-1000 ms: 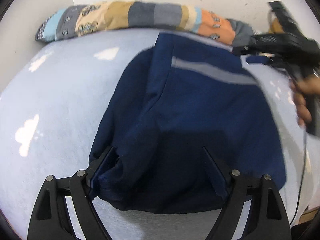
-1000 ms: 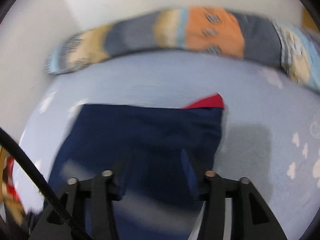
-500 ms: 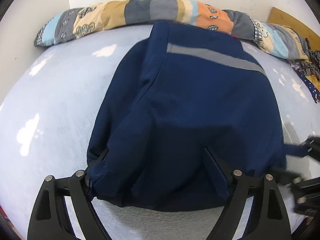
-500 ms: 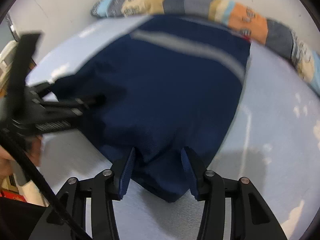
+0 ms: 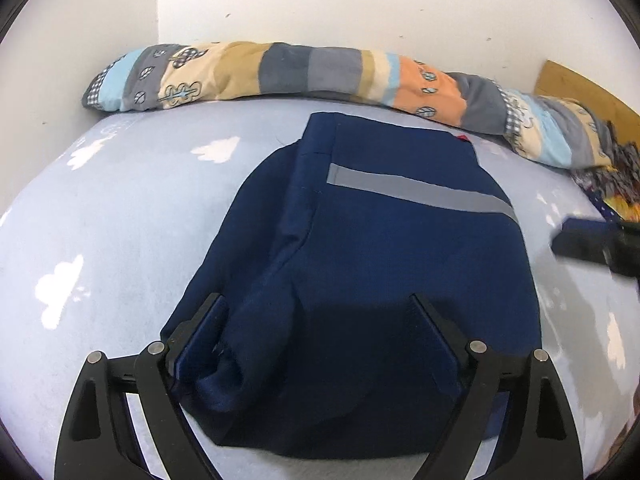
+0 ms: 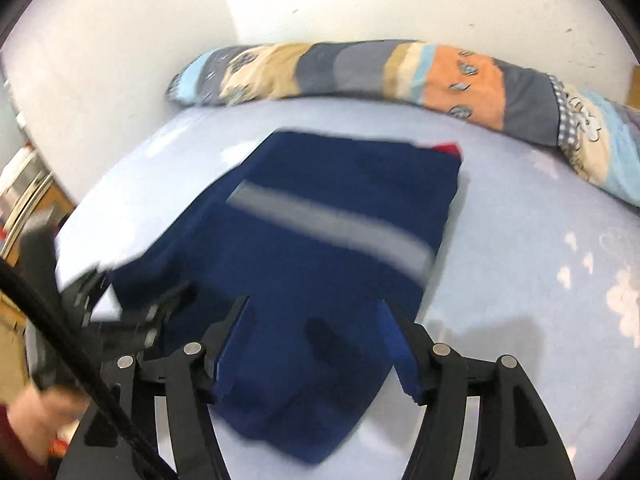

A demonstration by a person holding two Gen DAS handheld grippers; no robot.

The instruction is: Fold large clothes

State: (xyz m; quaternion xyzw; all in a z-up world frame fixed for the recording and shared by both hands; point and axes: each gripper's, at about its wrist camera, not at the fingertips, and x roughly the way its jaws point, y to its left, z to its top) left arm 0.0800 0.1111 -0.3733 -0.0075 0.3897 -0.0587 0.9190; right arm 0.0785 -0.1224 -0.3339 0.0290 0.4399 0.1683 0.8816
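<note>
Pale-blue bedsheet (image 5: 120, 220) w/ folded navy garment (image 5: 380, 260); left gripper (image 5: 316, 332) wide open, right gripper (image 6: 316, 332) opening, both empty, could snag the fold.

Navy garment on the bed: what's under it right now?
The navy garment lies on the light blue cloud-print sheet. A red scrap peeks out at its far corner. Anything else beneath is covered.

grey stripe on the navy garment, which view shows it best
The left wrist view. There the grey stripe is sharp and runs unbroken across the folded navy garment. In the right wrist view the stripe is also whole but smeared by motion blur, so its edges are soft.
</note>
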